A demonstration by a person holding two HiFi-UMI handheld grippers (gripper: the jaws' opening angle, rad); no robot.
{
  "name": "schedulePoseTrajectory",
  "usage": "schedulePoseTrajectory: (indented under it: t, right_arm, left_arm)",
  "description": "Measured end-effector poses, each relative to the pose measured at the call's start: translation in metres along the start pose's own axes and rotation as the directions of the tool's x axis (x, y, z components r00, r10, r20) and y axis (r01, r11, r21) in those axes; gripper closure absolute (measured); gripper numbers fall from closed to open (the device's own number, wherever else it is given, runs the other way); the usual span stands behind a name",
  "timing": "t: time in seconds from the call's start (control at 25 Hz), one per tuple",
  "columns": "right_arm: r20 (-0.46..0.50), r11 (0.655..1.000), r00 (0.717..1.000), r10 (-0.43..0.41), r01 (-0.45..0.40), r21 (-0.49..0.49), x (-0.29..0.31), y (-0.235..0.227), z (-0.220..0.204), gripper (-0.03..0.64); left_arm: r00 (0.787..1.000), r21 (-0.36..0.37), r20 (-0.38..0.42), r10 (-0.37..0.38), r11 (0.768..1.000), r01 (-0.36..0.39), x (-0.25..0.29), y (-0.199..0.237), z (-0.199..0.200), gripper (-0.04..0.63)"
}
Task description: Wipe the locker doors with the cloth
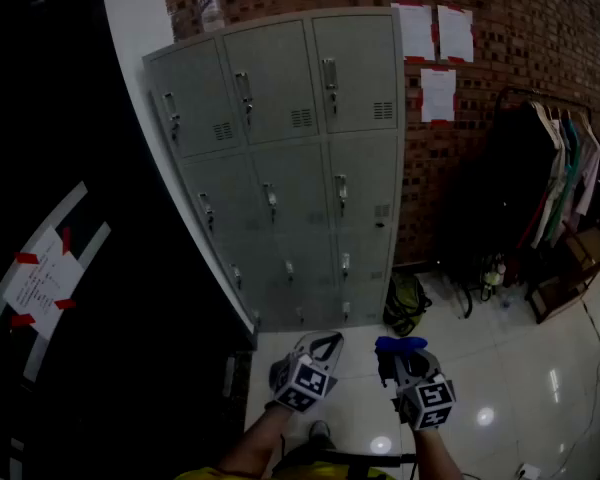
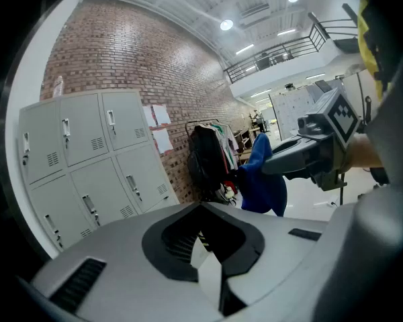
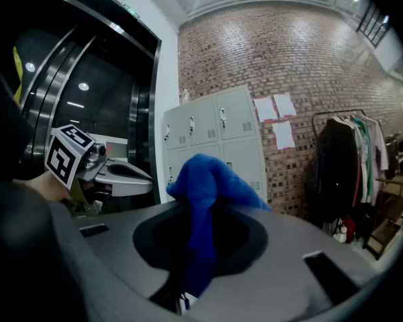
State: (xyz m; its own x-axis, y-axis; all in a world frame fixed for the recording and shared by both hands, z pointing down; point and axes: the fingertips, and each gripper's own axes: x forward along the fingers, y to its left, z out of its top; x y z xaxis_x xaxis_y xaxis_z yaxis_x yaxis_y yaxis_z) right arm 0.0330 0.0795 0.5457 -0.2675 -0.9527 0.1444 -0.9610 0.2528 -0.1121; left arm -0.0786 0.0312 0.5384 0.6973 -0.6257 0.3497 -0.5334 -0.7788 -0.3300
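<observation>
Head view: right gripper (image 1: 406, 358) is clamped on the blue cloth (image 1: 400, 345), well short of the locker doors (image 1: 300, 168). Left gripper (image 1: 323, 346) has its jaws together, empty. Risk: only a fold seems to be pinched, so rubbing against the doors may drag the cloth free.

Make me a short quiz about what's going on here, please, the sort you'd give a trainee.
1. Multiple choice: which gripper has its fingers shut on the blue cloth? A) left B) right
2. True or false: the cloth is touching the lockers.
3. Short answer: what stands on top of the lockers?
Key: 1 B, the right gripper; 2 false, it is held well short of them; 3 a bottle.
</observation>
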Motion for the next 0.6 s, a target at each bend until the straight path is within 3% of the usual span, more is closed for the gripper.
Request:
schedulePoseTrajectory:
  t: [0.28,0.6]
  right_arm:
    - [0.026,1.0,1.0,-0.01,0.011,-0.019,0.134,-0.086,0.029,0.549]
    - [0.077,0.999,0.997,-0.008,0.011,-0.039,0.306,-0.173,0.109,0.549]
  left_arm:
    - [1.0,0.024,0.024,-0.006,1.0,0.005,0.137,0.093,0.01,0.594]
    - [0.994,0.082,0.106,0.006,0.997,-0.014,0.272,0.24,0.082,0.593]
